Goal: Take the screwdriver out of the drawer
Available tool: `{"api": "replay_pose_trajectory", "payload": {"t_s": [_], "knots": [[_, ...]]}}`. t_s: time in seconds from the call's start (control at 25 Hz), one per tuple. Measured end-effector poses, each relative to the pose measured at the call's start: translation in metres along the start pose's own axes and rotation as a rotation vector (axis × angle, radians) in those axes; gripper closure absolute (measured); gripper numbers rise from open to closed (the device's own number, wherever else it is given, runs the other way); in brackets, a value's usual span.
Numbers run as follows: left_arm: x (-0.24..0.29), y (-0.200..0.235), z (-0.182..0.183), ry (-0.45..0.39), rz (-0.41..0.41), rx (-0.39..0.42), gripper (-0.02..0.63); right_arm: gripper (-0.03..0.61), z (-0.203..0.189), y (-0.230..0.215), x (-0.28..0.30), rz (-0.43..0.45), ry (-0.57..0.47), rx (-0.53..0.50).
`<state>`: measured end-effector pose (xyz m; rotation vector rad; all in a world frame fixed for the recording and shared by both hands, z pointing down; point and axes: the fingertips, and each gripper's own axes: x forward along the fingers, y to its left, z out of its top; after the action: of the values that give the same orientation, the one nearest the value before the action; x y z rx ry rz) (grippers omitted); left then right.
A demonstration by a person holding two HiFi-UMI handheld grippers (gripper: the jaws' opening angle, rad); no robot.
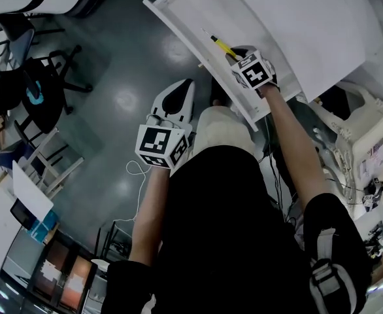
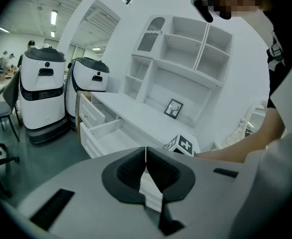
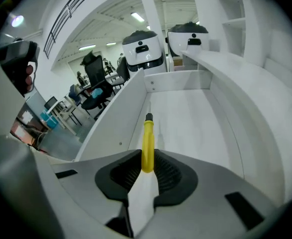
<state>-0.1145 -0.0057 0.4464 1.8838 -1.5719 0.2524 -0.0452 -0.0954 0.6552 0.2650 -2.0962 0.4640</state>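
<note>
A yellow-handled screwdriver (image 3: 147,142) with a thin metal shaft sticks forward out of my right gripper (image 3: 147,159), whose jaws are shut on its handle. In the head view the screwdriver (image 1: 219,44) points up-left from the right gripper (image 1: 238,59), above the open white drawer (image 1: 198,41). The drawer (image 3: 186,118) lies below the tool, its bottom bare. My left gripper (image 1: 178,97) hangs over the dark floor to the left of the drawer, shut and holding nothing; in its own view the left gripper (image 2: 145,158) shows its pads touching.
A white desk top (image 1: 322,25) runs over the drawer, with a shelf unit (image 2: 181,59) and a small picture frame (image 2: 173,108) on it. Two white robots (image 2: 44,91) stand beyond the desk. Office chairs (image 1: 44,84) and cables (image 1: 136,172) occupy the floor at the left.
</note>
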Motion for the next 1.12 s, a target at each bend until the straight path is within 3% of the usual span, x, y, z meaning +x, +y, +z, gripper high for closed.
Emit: {"api": "replay_pose_trajectory", "payload": {"t_s": [0.48,1.12], "knots": [[-0.019,-0.009,0.031,-0.031,-0.167,0.117,0.588,0.486,0.041,0.016,-0.105,-0.178,-0.222,0.141],[-0.084,-0.012,0.047,-0.08,-0.402,0.239,0.588,0.486,0.074,0.11,-0.249,-0.455,-0.519,0.275]]}}
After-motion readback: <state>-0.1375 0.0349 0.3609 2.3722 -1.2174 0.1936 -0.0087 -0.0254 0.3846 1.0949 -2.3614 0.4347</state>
